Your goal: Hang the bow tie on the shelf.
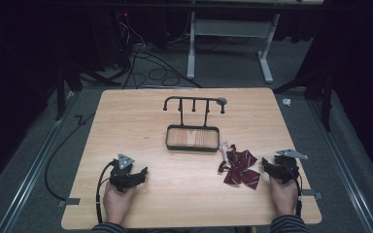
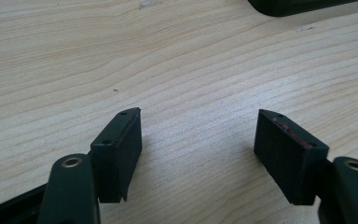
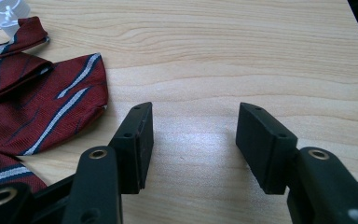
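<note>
both tongs rest low over the bench [image 1: 141,121], one in each hand at the near edge. left tongs [image 1: 143,172] sit at the near left, jaws spread wide with bare wood between them and nothing held; the left gripper view confirms the gap, with the black pads [image 2: 121,154] well apart and a dark corner of the tray at the top edge. right tongs [image 1: 267,166] sit at the near right, jaws likewise standing wide apart and holding nothing; in the right gripper view only bare wood lies between the pads [image 3: 135,149]. bow tie [image 1: 241,168], dark red with pale stripes, lies flat on the bench just beside the right tongs, on their left, not touching the jaws; its white strap clip [image 1: 224,147] points toward the tray. in the right gripper view the bow tie [image 3: 32,107] lies close beside the left-hand jaw. tray [image 1: 193,147], black-rimmed with a wooden floor, stands at the middle of the bench, and a black hook rack [image 1: 194,103] rises from its far side. left tongs are well apart from the bow tie.
</note>
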Motion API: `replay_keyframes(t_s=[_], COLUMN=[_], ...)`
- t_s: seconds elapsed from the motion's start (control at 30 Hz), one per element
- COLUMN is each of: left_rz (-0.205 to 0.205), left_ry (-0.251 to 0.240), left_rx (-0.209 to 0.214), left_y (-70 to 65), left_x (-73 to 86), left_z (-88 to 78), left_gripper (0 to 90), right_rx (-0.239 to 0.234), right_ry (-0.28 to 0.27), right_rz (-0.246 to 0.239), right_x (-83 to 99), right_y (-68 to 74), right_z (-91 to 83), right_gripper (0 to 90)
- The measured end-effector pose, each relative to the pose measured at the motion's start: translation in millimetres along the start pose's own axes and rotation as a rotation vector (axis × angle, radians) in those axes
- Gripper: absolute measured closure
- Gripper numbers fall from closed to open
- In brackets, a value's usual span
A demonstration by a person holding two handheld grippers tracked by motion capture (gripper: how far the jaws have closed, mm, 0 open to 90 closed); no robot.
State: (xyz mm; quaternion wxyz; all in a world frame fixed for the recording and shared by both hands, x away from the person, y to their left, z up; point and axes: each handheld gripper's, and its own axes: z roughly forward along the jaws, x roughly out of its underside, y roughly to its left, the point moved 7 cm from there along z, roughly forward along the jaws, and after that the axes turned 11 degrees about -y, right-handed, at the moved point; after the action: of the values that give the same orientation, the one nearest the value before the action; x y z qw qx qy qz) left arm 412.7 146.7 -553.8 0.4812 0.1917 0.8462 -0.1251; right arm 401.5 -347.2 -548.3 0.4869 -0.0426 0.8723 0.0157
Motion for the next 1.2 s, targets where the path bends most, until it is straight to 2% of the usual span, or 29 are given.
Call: replay_keyframes(t_s=[0.4,0.57,0.8,0.9,1.2], left_rz=[0.006,0.005,0.005,0.004,0.004], left_ry=[0.001,0.001,0.005,0.005,0.005], left_rx=[-0.006,-0.009,-0.008,-0.008,-0.008], left_y=[-0.4,-0.1,0.1,0.1,0.2], left_x=[0.0,0.0,0.0,0.0,0.0], left_z=[0.3,0.3,0.1,0.1,0.0], left_gripper=[32.6,33.0,33.1,33.1,33.2], right_rx=[-0.007,-0.033,-0.069,-0.078,-0.126], right_ry=[-0.004,-0.006,0.001,0.012,-0.015], right_rz=[-0.008,-0.010,-0.042,-0.032,-0.036], right_x=[-0.1,-0.4,0.2,-0.1,-2.5], right_y=[0.8,1.0,3.2,3.0,11.9], right_z=[-0.2,0.0,-1.3,-3.7,-15.4], right_gripper=[52.9,51.1,50.3,54.9,57.1])
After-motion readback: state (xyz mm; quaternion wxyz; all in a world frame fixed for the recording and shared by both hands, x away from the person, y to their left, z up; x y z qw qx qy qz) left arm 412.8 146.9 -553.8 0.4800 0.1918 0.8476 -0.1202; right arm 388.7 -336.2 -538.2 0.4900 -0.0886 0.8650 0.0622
